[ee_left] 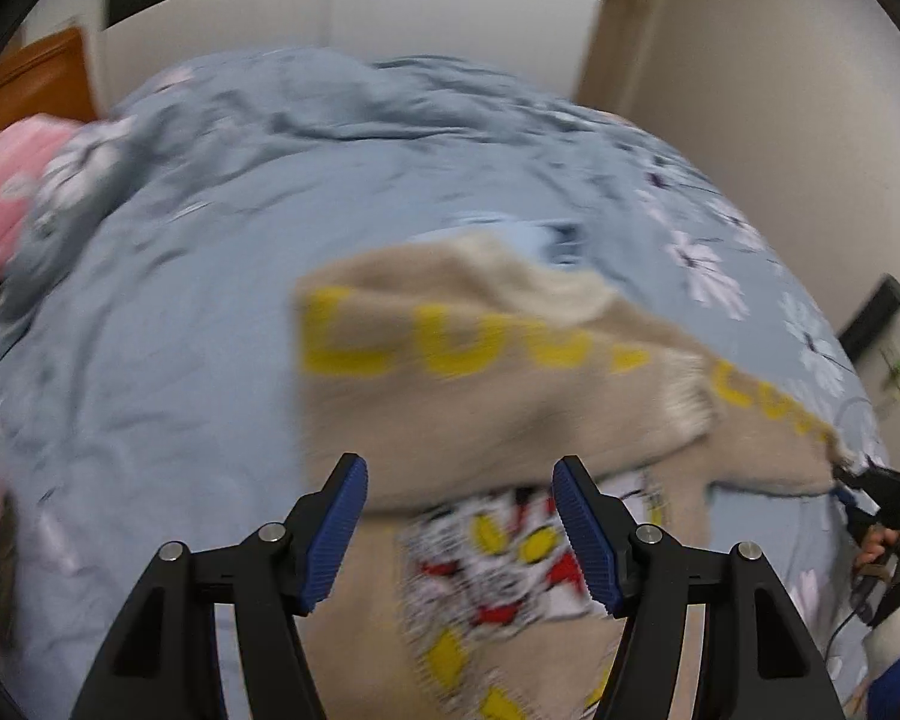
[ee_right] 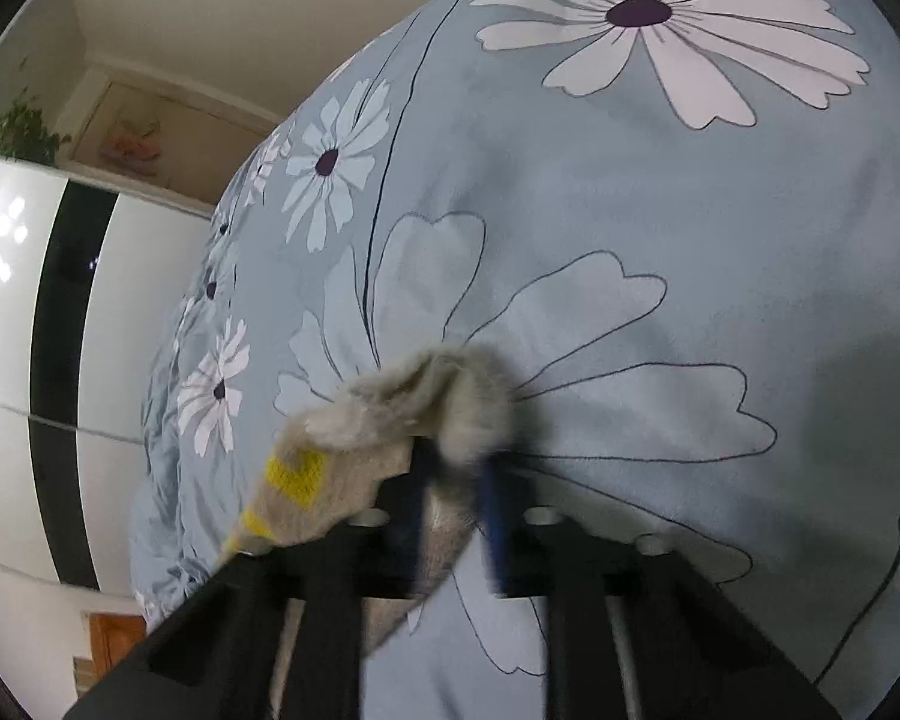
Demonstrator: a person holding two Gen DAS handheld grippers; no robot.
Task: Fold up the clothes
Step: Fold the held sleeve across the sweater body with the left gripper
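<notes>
A beige knit sweater (ee_left: 480,414) with yellow letters and a red, white and yellow cartoon print lies partly folded on the blue floral bed cover (ee_left: 210,276). My left gripper (ee_left: 459,480) is open and empty, hovering over the sweater's lower part. My right gripper (ee_right: 459,468) is shut on a fuzzy edge of the sweater (ee_right: 414,402), close above the bed cover (ee_right: 630,210). The right gripper also shows in the left wrist view (ee_left: 870,492), at the sweater's right end.
A pink patterned cloth (ee_left: 6,180) lies at the bed's far left by an orange wooden headboard (ee_left: 36,78). White wardrobe doors (ee_left: 342,12) stand behind the bed. A beige wall (ee_left: 750,120) is on the right.
</notes>
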